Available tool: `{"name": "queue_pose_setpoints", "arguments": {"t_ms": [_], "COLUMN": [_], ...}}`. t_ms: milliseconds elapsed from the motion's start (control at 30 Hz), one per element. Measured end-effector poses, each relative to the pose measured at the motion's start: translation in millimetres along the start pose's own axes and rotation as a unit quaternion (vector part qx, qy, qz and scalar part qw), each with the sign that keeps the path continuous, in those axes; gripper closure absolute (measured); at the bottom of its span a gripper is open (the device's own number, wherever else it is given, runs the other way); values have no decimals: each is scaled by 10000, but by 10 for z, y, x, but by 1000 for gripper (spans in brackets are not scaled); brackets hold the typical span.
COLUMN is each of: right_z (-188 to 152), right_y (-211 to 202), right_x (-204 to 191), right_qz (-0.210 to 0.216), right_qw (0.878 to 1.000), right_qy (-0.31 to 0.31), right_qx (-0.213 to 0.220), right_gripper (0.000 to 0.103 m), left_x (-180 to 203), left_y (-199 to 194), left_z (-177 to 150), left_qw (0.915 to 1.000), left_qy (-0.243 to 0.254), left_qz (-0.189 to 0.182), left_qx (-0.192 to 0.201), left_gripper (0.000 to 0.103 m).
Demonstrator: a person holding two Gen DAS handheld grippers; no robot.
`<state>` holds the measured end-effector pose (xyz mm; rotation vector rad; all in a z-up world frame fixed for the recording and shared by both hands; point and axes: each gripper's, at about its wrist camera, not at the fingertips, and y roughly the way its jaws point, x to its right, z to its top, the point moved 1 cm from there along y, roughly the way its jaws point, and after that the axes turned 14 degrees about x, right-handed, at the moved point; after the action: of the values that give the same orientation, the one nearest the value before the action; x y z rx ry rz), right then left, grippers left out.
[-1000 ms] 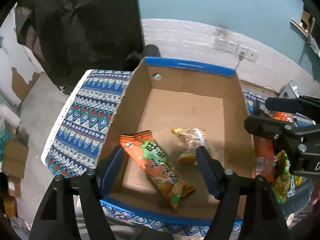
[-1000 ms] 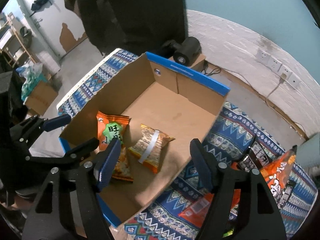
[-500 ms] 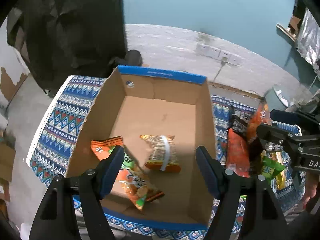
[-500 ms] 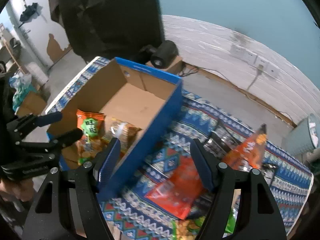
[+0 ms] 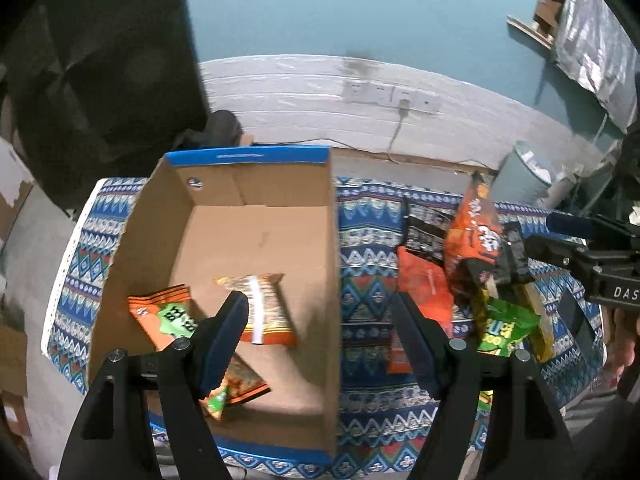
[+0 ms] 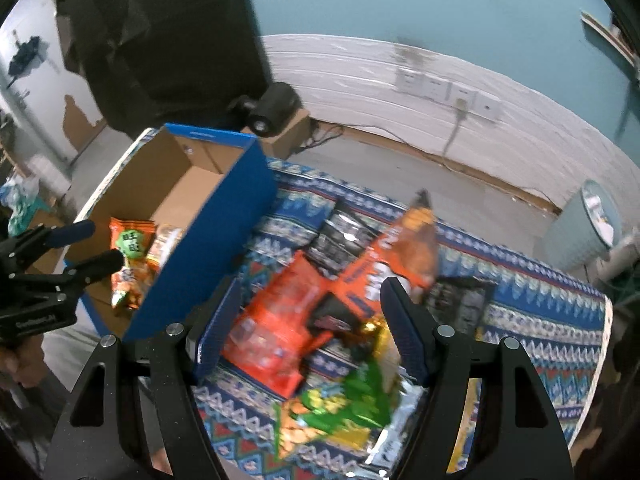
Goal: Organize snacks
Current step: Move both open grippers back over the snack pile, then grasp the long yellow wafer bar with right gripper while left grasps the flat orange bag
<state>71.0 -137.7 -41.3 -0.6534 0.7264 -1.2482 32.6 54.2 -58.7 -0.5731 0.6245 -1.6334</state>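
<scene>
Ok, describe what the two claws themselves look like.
Both match. The left claw has matte black angular arms with silver round screw heads and dark blue ribbed pads on its fingers. The right claw is built the same; in the left view its side carries white letters "DAS", cut off at the frame edge.

both hand-held grippers swung off the box (image 5: pixel 248 240) — toward, seemingly, the snack pile (image 6: pixel 320 320).

In the left wrist view, the box (image 5: pixel 248 240) fills the centre-left on the worktop (image 5: pixel 364 280), two snack packets (image 5: pixel 260 308) inside; a snack pile (image 5: pixel 472 264) lies right.
</scene>
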Motion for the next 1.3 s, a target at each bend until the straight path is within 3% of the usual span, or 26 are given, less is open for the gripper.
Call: {"name": "queue_pose_setpoints", "arguments": {"t_ms": [433, 700, 1033, 1300], "right_z": [-391, -672, -1073, -1323], "right_y": [-260, -233, 108, 457], "right_x": [789, 1303, 1668, 1720], "right_qz": [-532, -887, -939, -902], "right_qw": [9980, 9931, 9888, 9863], "right_qy": [338, 706, 844, 640], "right_qx": [-81, -288, -802, -1221], "right_gripper": [30, 30, 30, 30], "left_x": [765, 1063, 1201, 1262], "left_y": [211, 511, 850, 1122], "left_z": [-102, -196, -275, -384], "left_qw": [9972, 9945, 9915, 9870], "left_qy": [616, 753, 863, 948], "left_qz": [-264, -295, -204, -158], "left_qx": [-333, -664, -956, -1286], "left_gripper": [27, 27, 27, 23]}}
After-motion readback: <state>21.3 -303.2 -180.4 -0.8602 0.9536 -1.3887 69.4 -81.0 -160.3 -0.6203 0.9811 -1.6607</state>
